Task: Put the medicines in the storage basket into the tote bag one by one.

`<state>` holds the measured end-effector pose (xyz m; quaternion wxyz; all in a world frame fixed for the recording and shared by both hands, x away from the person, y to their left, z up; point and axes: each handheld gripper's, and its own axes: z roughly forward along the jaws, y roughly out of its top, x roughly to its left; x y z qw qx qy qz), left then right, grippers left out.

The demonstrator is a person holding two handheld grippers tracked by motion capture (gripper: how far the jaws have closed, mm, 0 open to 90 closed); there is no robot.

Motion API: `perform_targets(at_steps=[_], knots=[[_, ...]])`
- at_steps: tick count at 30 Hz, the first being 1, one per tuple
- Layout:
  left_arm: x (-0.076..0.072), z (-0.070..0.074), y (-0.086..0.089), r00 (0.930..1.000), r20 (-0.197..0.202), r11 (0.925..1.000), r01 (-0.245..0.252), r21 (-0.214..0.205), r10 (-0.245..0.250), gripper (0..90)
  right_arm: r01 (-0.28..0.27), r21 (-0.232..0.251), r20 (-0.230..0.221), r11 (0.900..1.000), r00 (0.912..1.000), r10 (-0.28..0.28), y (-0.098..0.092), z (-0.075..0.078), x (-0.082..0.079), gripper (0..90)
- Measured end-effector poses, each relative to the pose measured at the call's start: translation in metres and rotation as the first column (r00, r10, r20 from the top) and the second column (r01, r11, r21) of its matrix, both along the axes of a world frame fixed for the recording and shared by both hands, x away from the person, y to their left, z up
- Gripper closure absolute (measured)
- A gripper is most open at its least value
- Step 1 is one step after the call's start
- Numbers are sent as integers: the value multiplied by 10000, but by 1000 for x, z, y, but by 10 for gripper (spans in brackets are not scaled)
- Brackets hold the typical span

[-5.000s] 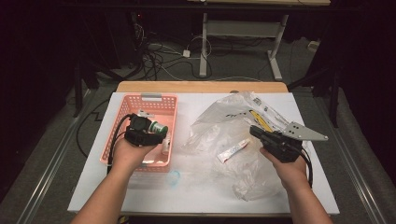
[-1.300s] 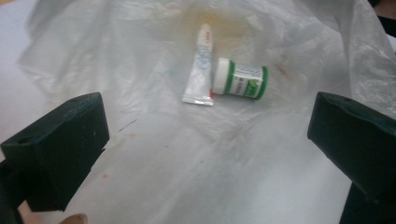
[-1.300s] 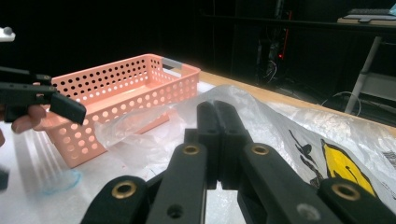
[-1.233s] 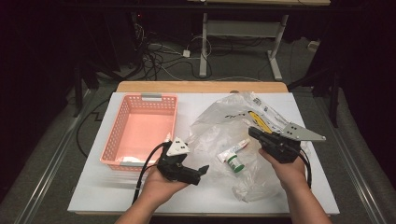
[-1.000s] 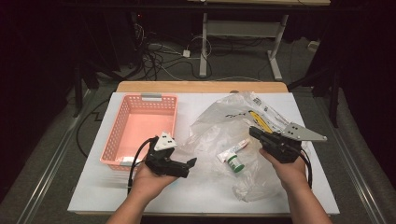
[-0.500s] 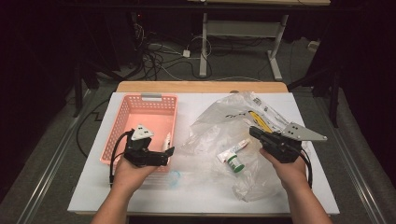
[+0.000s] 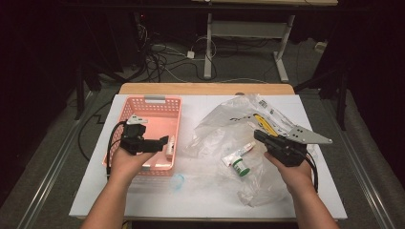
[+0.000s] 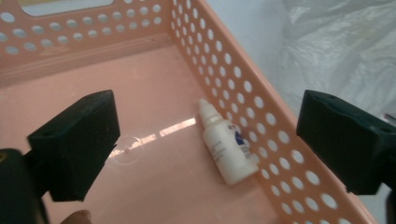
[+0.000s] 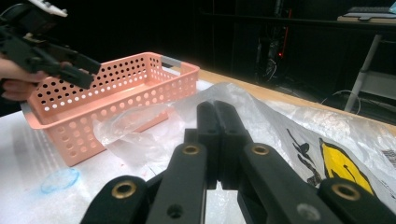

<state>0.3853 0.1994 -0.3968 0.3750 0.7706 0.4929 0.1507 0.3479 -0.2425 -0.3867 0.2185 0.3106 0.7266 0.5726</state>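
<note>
My left gripper (image 7: pixel 164 141) hovers over the near right part of the pink basket (image 7: pixel 154 101). In the left gripper view its jaws (image 8: pixel 208 140) stand wide apart with nothing between the pads; they have just been closing a little. A small white dropper bottle (image 8: pixel 224 144) lies on the basket floor below them, against the perforated right wall (image 8: pixel 266 126). It also appears in the high view (image 7: pixel 169 147). My right gripper (image 7: pixel 259 135) rests shut above the crumpled clear plastic bag (image 7: pixel 224 129), its jaws (image 9: pixel 215 109) pressed together.
On the bag lie a white tube (image 7: pixel 236 154) and a green-capped container (image 7: pixel 242 168). Inside it is a package with yellow print (image 9: pixel 343 165). A clear bluish disc (image 7: pixel 177 181) lies on the white table (image 7: pixel 200 200) in front of the basket. The left gripper (image 9: pixel 74 69) shows above the basket (image 9: pixel 116 93) in the right gripper view.
The left gripper has travelled left from the table beside the bag to a spot over the basket. The right hand and gripper have not moved.
</note>
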Motion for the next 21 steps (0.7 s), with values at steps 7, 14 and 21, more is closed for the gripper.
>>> perform_targets(at_steps=[7, 14, 21], knots=[[28, -3, -7, 9929, -1147, 9965, 394, 743, -307, 153, 51, 43, -10, 10000, 10000, -51, -4, -1, 1, 900], [49, -15, -19, 9574, -2752, 9897, 1149, 849, -875, 237, 47, 60, 31, 10000, 10000, -47, -5, 0, 1, 900], [59, -29, -24, 9240, -3728, 9830, 1393, 1193, -857, 254, 73, 116, -1, 9999, 10000, -73, -6, 0, 1, 900]])
